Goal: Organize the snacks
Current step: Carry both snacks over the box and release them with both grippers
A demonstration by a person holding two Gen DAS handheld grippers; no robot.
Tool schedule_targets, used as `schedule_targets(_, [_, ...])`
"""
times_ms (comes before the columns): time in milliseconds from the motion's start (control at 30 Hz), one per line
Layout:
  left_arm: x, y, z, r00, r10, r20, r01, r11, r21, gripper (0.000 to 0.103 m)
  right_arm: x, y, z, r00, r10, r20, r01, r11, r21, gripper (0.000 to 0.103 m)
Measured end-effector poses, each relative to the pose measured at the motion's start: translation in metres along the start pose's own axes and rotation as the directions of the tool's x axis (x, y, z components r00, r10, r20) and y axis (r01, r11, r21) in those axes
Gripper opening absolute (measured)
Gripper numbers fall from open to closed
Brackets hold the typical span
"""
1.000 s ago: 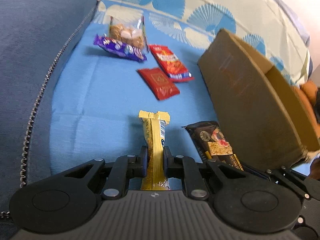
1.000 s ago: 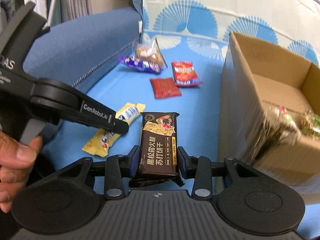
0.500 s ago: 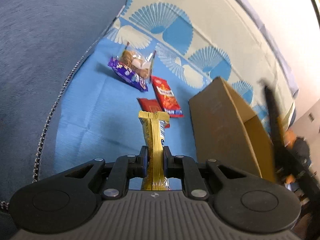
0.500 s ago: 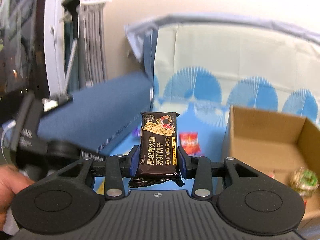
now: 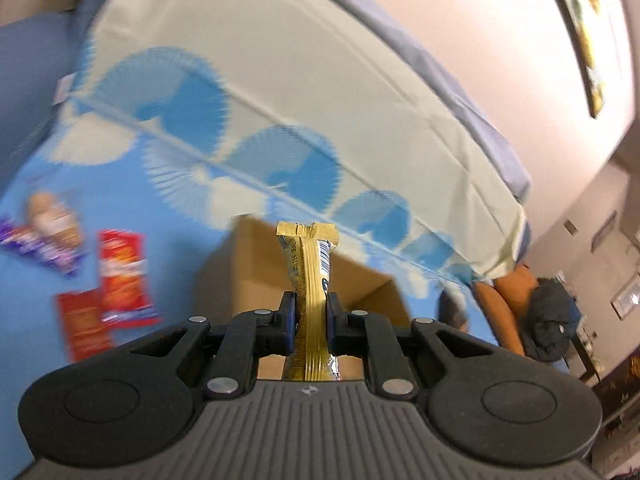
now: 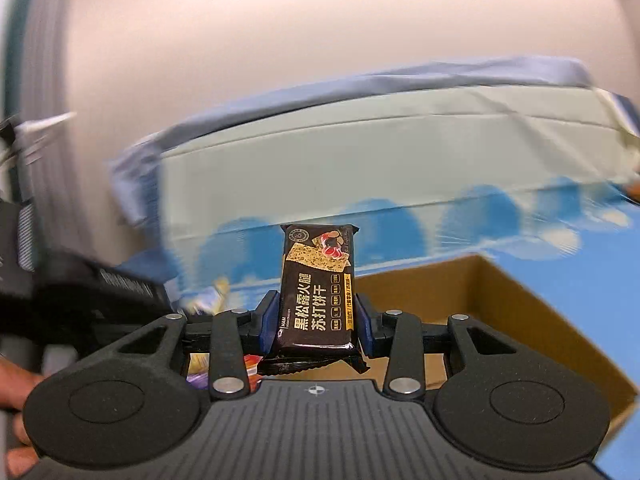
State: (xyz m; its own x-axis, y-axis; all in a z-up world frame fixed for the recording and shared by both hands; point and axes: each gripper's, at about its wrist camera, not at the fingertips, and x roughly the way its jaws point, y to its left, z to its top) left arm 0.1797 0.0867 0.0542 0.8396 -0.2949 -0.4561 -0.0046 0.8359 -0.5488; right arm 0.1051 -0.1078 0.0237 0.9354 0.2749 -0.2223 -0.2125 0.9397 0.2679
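My left gripper (image 5: 311, 312) is shut on a yellow snack bar (image 5: 310, 280), held upright in the air in front of the open cardboard box (image 5: 240, 280). My right gripper (image 6: 316, 316) is shut on a black cracker packet (image 6: 316, 284), held above the same box (image 6: 500, 308). The left gripper also shows at the left of the right wrist view (image 6: 100, 292), with the yellow bar's tip blurred beside it. On the blue cover lie two red packets (image 5: 122, 276), a purple packet (image 5: 40, 248) and a clear bag of biscuits (image 5: 52, 220).
The box stands on a sofa covered with a blue and cream fan-patterned sheet (image 5: 280, 120). An orange cushion and a dark bag (image 5: 552, 320) lie to the right past the sofa. A hand (image 6: 16, 392) holds the left gripper.
Both grippers have lifted their snacks off the sofa and swung up and right toward the box. Both views now tilt up and show the backrest and wall.
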Motion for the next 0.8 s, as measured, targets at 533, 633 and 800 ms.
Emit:
schedule_targets(533, [0.033,-0.060,-0.005,0.999,-0.033,-0.034,0.039,0.978,0.206,0.035,0.026,-0.038,-0.008,0.979,-0.200,-0.050,0.202,0.978,0.048,0.071])
schedule_targets(633, [0.008,-0.032,-0.012,1.000,0.025,0.012,-0.027,0.977,0.213,0.035,0.023,-0.029,-0.011,0.981,-0.184,-0.058,0.185,0.983,0.017,0.071])
schedule_targets(800, [-0.025,0.038,-0.031,0.988,0.147,0.045,-0.152,0.971,0.185,0.035,0.022,-0.013,-0.019,0.986,-0.155,-0.068,0.151,0.987,-0.053,0.071])
